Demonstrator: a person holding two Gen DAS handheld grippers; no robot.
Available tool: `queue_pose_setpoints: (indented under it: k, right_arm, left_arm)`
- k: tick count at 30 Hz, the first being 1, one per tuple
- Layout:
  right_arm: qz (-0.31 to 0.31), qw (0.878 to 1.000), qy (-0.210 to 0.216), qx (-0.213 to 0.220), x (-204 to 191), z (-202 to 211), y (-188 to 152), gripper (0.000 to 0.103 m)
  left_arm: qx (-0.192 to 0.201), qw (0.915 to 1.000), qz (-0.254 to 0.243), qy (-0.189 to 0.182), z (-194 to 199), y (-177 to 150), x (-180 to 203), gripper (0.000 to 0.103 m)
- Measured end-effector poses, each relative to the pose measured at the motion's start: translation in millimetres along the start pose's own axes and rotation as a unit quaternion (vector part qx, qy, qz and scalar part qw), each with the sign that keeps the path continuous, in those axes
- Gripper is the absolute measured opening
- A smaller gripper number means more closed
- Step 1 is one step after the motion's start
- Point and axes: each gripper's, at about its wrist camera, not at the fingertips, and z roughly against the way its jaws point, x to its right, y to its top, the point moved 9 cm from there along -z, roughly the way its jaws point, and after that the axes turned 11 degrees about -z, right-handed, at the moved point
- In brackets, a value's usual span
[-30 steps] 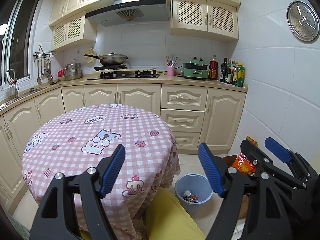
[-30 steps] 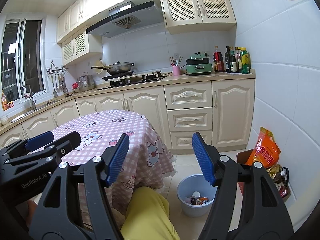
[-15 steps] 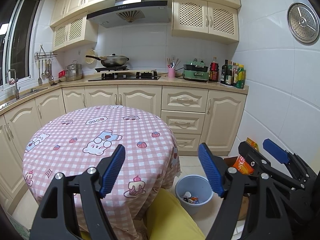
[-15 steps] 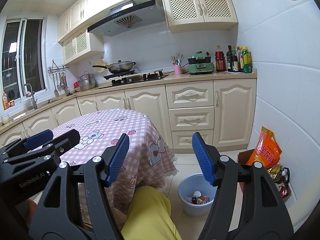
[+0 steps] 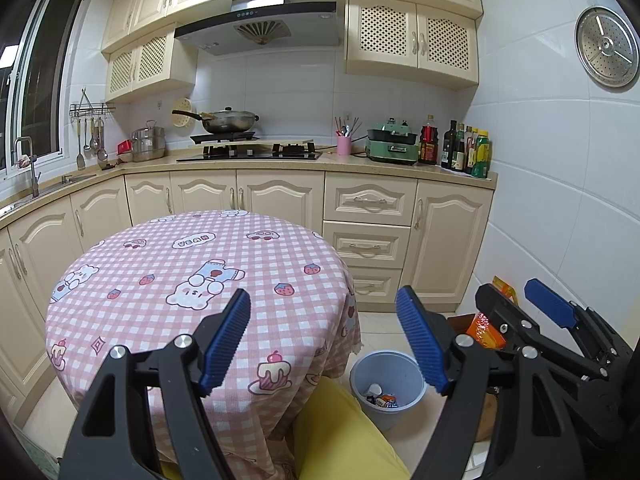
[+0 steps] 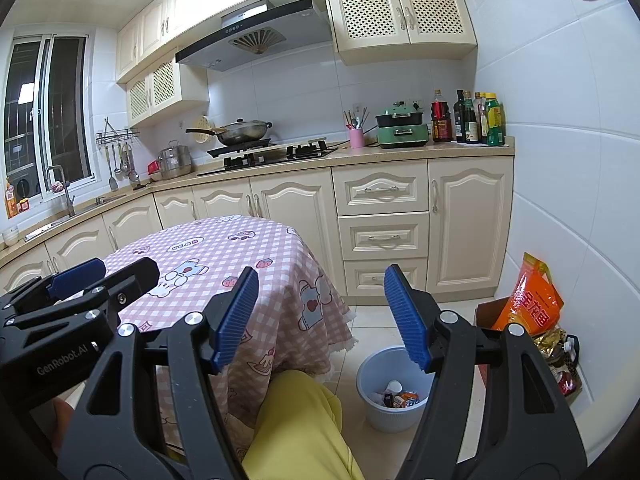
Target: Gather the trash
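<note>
A pale blue trash bin [image 5: 370, 368] [image 6: 370, 376] stands on the floor right of the round table, with several wrappers and a small white bottle inside. The table's pink checked cloth [image 5: 168, 280] [image 6: 224, 248] carries nothing. My left gripper [image 5: 324, 336] hovers open over the table's near edge, nothing between its blue pads. Beside it on the right, my right gripper [image 6: 320, 312] also stands open and holds nothing; its fingers [image 5: 548, 308] show in the left wrist view. In the right wrist view the left gripper's fingers [image 6: 80, 276] appear at the left.
A person's yellow-clad leg [image 6: 296, 424] sits below both grippers. An orange bag [image 6: 532, 300] leans in a cardboard box with other packets by the right wall. Cream cabinets [image 5: 368, 236] and a counter with stove, wok and bottles line the back.
</note>
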Motion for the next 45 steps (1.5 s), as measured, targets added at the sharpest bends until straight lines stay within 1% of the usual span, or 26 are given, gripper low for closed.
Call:
queue_pose_setpoints:
  k: [45]
  right_arm:
    - [0.002,1.000,-0.002,0.000,0.5,0.0,0.7,0.065]
  left_arm:
    - [-0.001,1.0000,0.006,0.001,1.7,1.2,4.0,0.074]
